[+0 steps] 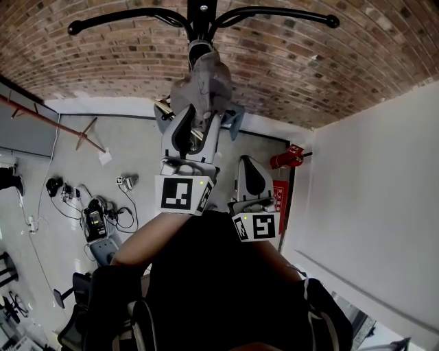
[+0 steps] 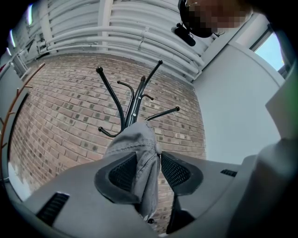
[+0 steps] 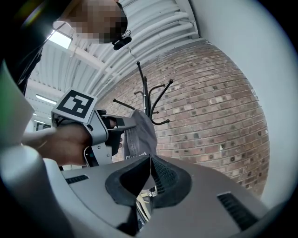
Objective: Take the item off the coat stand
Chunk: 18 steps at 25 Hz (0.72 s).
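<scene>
A grey cap [image 1: 202, 82] hangs on the black coat stand [image 1: 202, 17], just under its curved arms. My left gripper [image 1: 199, 118] reaches up around the cap. In the left gripper view the cap [image 2: 139, 153] droops between the two jaws of the left gripper [image 2: 148, 169], which stand wide and do not squeeze the cloth. The stand's pole and hooks [image 2: 132, 107] rise behind it. My right gripper [image 1: 248, 164] is held lower and to the right, away from the cap. Its jaws [image 3: 150, 174] are together with nothing between them; that view shows the cap [image 3: 142, 132] beside the left gripper [image 3: 100, 135].
A brick wall [image 1: 329, 75] stands behind the stand and a white wall [image 1: 370, 206] runs along the right. A red fire extinguisher [image 1: 285, 159] sits at the wall's foot. Cables and small devices [image 1: 96, 219] lie on the floor at the left.
</scene>
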Motion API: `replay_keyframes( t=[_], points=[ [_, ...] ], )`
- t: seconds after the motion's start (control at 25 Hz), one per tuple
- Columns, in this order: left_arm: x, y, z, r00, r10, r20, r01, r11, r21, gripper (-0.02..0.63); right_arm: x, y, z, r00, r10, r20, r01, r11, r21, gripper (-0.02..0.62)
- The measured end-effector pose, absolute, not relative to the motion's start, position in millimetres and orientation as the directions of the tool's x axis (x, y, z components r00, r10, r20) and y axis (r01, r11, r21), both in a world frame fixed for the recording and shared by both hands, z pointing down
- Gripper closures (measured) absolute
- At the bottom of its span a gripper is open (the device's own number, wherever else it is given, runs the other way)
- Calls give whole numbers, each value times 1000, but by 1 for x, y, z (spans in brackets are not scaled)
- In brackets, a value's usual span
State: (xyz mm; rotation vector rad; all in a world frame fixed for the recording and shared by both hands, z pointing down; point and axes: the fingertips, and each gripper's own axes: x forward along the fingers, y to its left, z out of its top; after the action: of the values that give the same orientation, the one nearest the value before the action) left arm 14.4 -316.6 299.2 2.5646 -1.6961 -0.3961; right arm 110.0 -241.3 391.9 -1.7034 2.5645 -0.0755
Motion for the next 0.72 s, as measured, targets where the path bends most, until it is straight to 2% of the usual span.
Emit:
replay_keyframes(
  t=[0.16, 0.36, 0.72],
  points=[
    [12, -321, 298, 365, -911, -194, -898, -399, 184, 444, 113, -245, 393, -377, -926, -21, -923, 377, -77, 575],
    [11, -318, 288, 367, -902, -228, -891, -411, 192, 494, 113, -247, 394, -383, -924, -22, -921, 383, -76, 575],
    [2, -311, 258, 370, -882, -291, -884, -431, 184, 512, 113, -243, 391, -384, -923, -30, -920, 385, -75, 575]
  ],
)
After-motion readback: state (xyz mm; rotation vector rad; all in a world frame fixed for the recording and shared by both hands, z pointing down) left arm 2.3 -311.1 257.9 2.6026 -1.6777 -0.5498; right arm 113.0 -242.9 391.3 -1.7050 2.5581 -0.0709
